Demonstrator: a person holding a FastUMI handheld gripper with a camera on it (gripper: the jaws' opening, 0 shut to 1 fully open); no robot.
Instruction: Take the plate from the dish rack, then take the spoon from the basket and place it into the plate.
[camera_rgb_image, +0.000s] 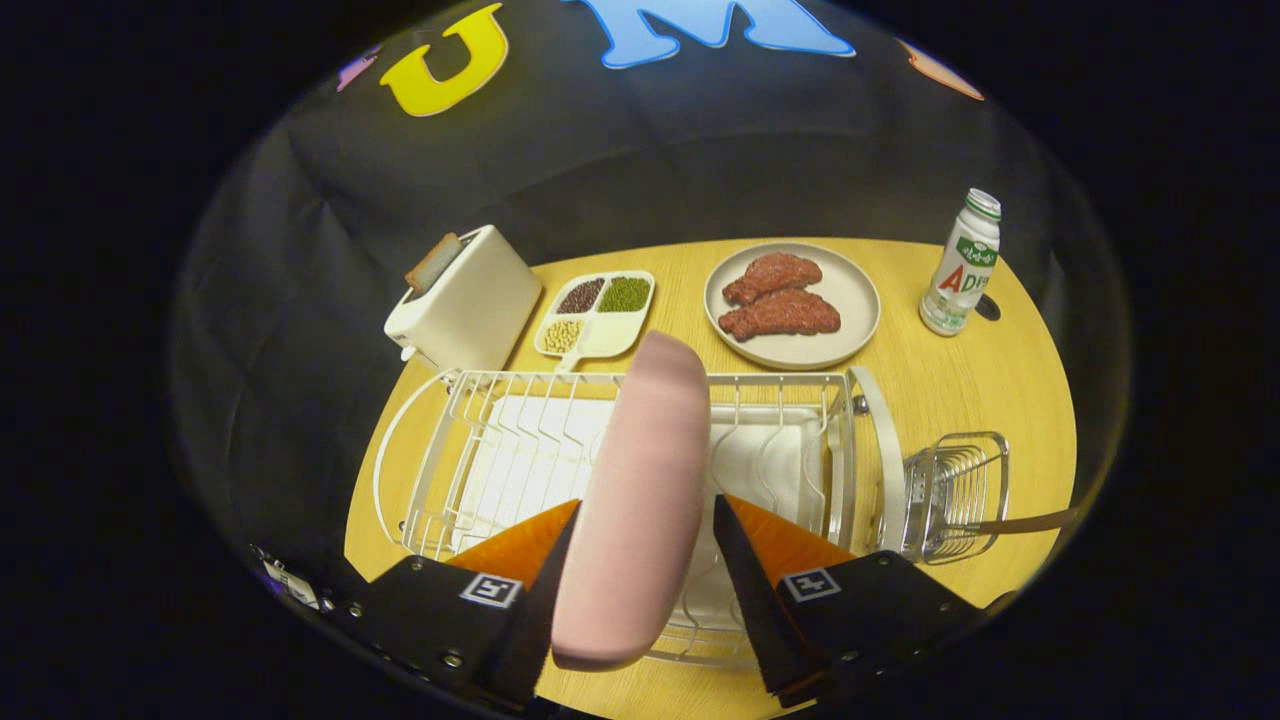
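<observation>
A pink plate (655, 430) stands on edge in the white wire dish rack (760, 378) on a yellow table. My gripper (647, 500) is open, with the plate's near rim between its two fingers. The left finger lies against the plate, while a thin gap shows at the right finger. Fixed to the rack's right end is a small wire basket (955, 480). From it the brown handle of the spoon (1020, 522) sticks out to the right; the spoon's bowl is hidden inside the basket.
Beyond the rack stand a cream toaster (470, 305) with a slice of bread, a divided dish of beans (597, 312), a beige plate with two pieces of meat (792, 303) and a white bottle (960, 265). Bare tabletop (960, 390) lies between the basket and the bottle.
</observation>
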